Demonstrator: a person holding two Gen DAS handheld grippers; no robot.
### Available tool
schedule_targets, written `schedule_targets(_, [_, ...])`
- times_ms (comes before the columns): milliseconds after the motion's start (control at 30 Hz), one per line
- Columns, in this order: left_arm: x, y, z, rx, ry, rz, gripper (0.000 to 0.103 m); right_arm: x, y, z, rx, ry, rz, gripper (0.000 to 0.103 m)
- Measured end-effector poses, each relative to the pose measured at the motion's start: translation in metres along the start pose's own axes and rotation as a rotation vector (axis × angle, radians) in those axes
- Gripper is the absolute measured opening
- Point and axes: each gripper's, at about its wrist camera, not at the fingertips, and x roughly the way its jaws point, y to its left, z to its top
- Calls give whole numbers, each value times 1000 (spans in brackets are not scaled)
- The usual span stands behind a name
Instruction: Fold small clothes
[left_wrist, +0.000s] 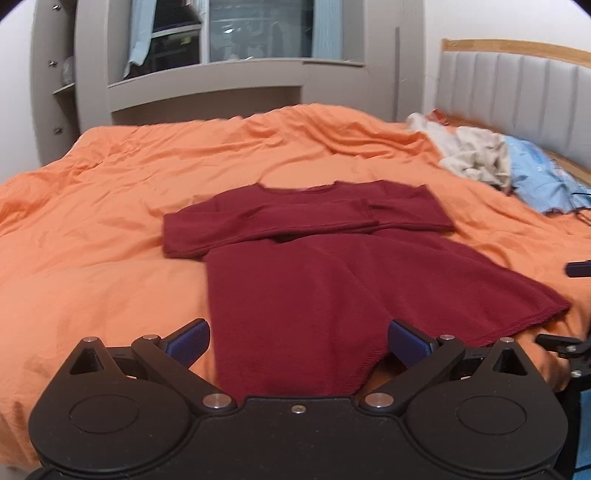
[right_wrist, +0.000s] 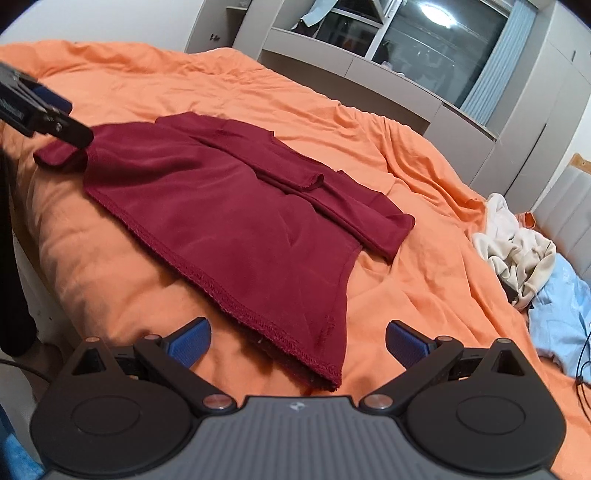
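Red top (left_wrist: 317, 273) lies flat on the orange bed (left_wrist: 110, 192), both sleeves folded across the chest. Hem-to-collar fold apparently remains. Left gripper (left_wrist: 297, 341) and right gripper (right_wrist: 295, 341), jaws spread and empty, sit at the near hem corners. Unfolded clothes (right_wrist: 517, 254) wait far right.

I take the shirt (left_wrist: 332, 273) as my mark: it lies flat on the bed (left_wrist: 92, 229), its sleeves folded across its upper part, its hem at the bed's near edge. My left gripper (left_wrist: 297, 343) sits at the shirt's near hem, one finger on either side of the cloth's corner. My right gripper (right_wrist: 297, 343) is at the shirt's other near corner, fingers spread either side of it. Right of the shirt, well apart, a pile of clothes (left_wrist: 495, 158) lies on the bed before the headboard (left_wrist: 517, 85). Behind the shirt, past the bed, stands a window (left_wrist: 258, 29).
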Motion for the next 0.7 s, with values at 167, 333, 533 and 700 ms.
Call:
schedule_targets(167, [-7, -9, -3, 43, -19, -73, 102, -1, 6, 1, -59, -43, -34, 81])
schedule_targets(333, [-7, -23, -9, 105, -10, -112, 102, -1, 10, 2, -80, -70, 3, 36])
schedule_targets(533, [-3, -36, -19, 200, -3, -136, 102, -5, -15, 9, 85, -140, 85, 12])
schedule_targets(700, [10, -49, -23, 283, 9, -71, 102, -13, -46, 15, 271, -224, 118, 10])
